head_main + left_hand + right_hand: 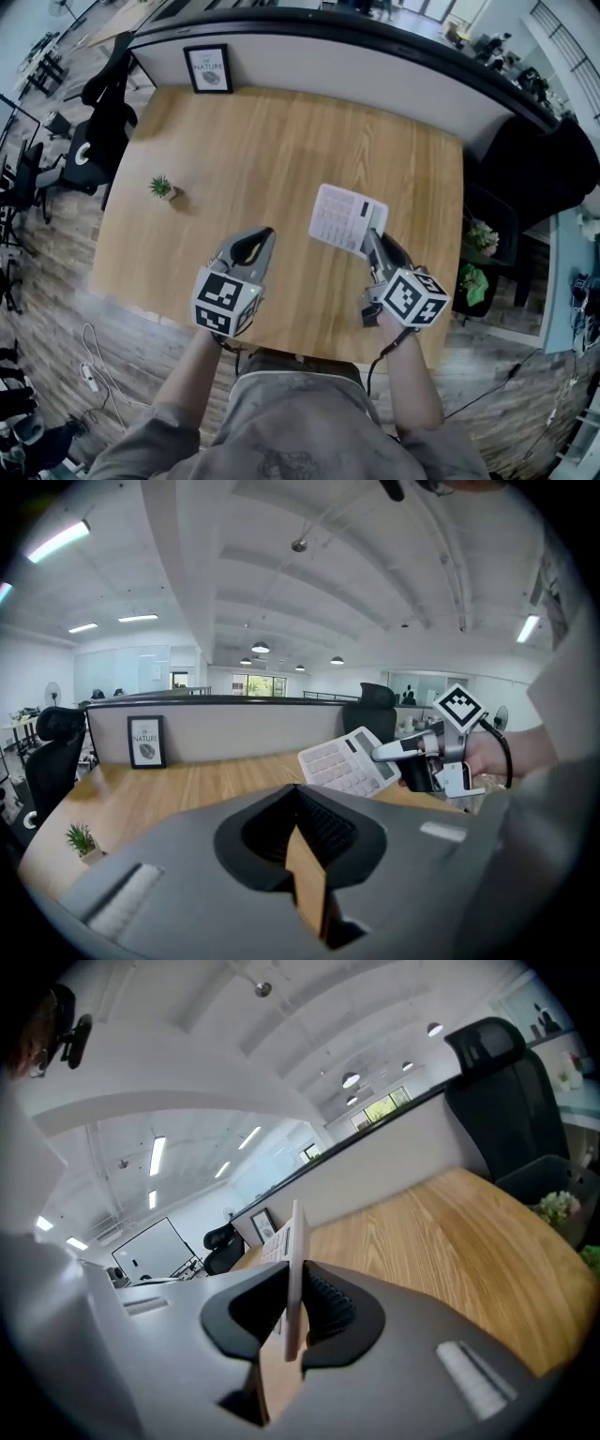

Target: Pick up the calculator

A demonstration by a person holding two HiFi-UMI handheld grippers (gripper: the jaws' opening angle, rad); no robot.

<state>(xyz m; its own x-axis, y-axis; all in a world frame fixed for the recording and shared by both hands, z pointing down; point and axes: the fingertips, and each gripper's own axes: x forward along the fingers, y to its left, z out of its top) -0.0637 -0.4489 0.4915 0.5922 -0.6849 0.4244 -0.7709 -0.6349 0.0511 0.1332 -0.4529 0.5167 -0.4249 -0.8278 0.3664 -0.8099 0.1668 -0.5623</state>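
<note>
The white calculator [342, 217] hangs tilted above the right half of the wooden table [281, 150]. My right gripper [370, 234] is shut on its near right edge. In the right gripper view the calculator [292, 1241] stands edge-on, pinched between the ribbed pads of my right gripper [295, 1302]. My left gripper [268, 234] hovers to the left of it, shut with nothing held. The left gripper view shows only a thin sliver of table between the pads of my left gripper [305, 841]. That view also has the calculator [349, 761] and the right gripper [408, 750] at the right.
A small potted plant [162, 187] sits on the table's left side. A framed picture [208, 68] leans against the partition at the back left. Office chairs [103, 131] stand left of the table. A dark chair [534, 169] and green plants [473, 272] are on the right.
</note>
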